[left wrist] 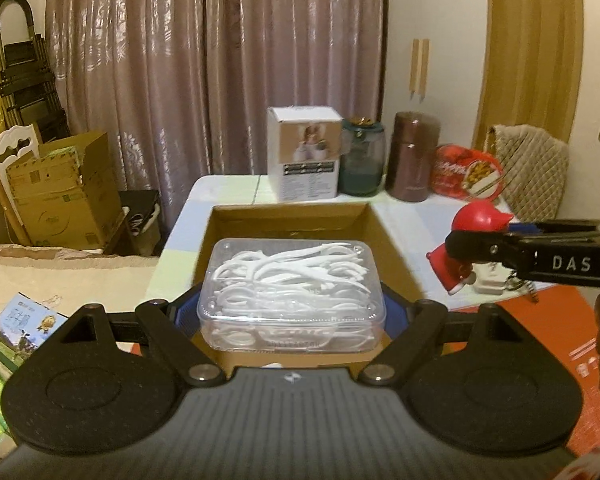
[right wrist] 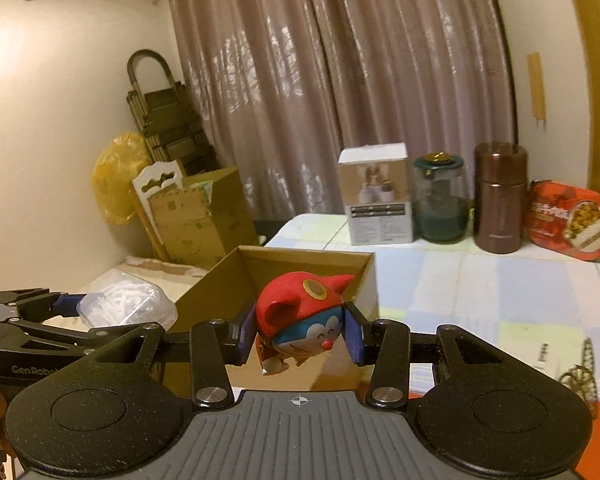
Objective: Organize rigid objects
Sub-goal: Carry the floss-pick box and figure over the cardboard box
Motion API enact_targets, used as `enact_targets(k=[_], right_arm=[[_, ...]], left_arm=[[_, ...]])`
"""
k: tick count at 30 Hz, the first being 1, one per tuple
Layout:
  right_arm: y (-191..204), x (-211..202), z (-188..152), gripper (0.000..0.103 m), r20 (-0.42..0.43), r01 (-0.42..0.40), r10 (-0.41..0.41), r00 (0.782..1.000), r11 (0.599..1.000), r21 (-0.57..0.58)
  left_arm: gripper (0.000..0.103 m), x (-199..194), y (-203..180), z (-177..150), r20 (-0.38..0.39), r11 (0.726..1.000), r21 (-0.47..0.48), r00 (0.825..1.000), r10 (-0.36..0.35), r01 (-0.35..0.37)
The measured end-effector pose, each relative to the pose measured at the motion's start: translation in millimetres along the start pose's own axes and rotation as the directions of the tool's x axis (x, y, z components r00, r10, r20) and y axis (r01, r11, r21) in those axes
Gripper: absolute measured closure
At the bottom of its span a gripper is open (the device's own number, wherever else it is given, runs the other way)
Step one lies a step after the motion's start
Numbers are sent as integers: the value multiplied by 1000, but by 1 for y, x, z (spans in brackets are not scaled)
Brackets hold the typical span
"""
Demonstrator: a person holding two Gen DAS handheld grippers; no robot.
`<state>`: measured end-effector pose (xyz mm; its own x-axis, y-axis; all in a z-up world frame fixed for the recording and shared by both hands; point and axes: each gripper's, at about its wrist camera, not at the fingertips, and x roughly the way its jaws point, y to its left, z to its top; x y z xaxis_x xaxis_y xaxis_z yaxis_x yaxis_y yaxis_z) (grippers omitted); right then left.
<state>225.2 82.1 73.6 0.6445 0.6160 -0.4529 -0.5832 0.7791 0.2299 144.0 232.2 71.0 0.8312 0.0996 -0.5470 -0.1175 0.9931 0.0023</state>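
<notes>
The left gripper (left wrist: 292,312) clamps a clear floss box (left wrist: 292,292) between its blue pads, held above the open carton (left wrist: 392,248). The right gripper (right wrist: 300,336) pinches a red-hatted toy (right wrist: 300,320) just before the carton's near wall, over the table (right wrist: 480,280).

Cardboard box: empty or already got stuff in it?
Cannot tell. The cardboard box shows only bare inner walls, and its floor is hidden behind the clear floss-pick case held in the left gripper in front of it.
</notes>
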Motion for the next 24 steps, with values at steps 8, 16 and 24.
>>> enact_targets(k=[8,16,24], right_arm=[[16,38,-8,61,-65,-16,13,998,999,-51],[13,76,-16,61,-129,10,-20,991,997,-77],[11,86,-18,61,-147,22,-33,989,997,-76]], left_arm=[[20,36,18,-7,-49,1000,27,999,1,0],[20,58,28,-15,-89,999,28,996,-13,16],[20,67,28,-15,-101,999,31,995,-24,27]])
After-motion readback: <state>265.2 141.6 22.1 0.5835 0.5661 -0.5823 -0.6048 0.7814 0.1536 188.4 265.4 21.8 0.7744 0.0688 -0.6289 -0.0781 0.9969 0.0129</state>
